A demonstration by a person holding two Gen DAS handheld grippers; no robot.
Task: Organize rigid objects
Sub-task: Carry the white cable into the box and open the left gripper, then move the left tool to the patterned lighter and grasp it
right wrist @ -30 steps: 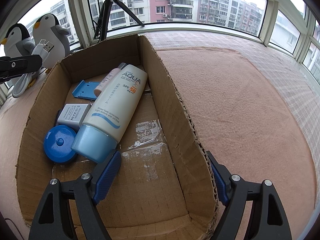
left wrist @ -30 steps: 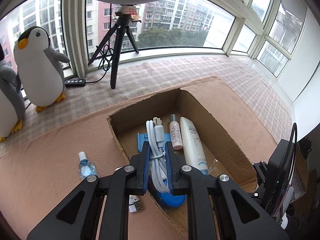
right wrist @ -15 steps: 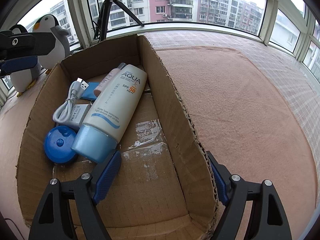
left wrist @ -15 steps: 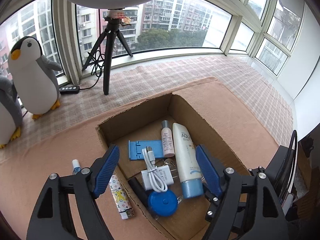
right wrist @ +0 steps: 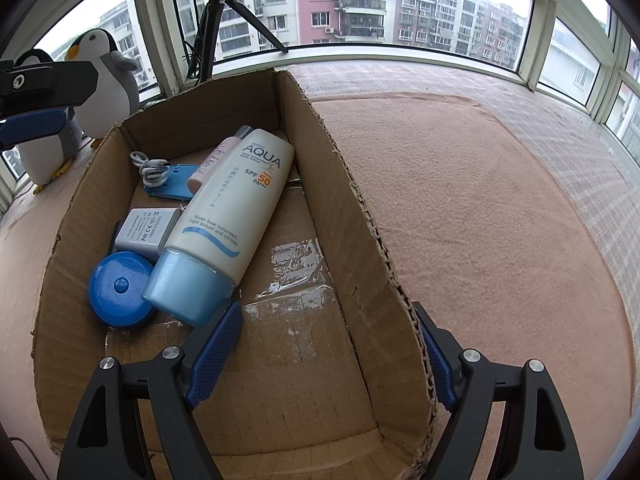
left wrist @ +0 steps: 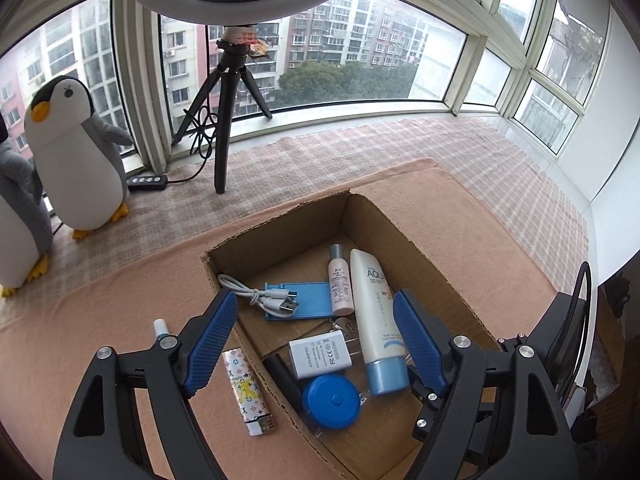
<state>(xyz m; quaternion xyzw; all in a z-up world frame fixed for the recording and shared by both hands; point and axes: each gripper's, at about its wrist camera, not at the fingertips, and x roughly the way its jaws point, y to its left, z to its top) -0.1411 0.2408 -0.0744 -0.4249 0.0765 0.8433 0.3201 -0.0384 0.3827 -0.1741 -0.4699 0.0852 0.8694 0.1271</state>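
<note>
Hovering wide open and empty above the cardboard box [left wrist: 376, 216], the left tool [left wrist: 314, 344] may clip that wall reaching for the patterned lighter [left wrist: 248, 392] and possibly a small bottle [left wrist: 162, 330] just outside.

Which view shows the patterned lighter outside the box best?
The left wrist view. There the patterned lighter lies in full on the pink mat, beside the cardboard box, between the open left gripper fingers. The right wrist view does not show it; the box wall blocks that side.
</note>
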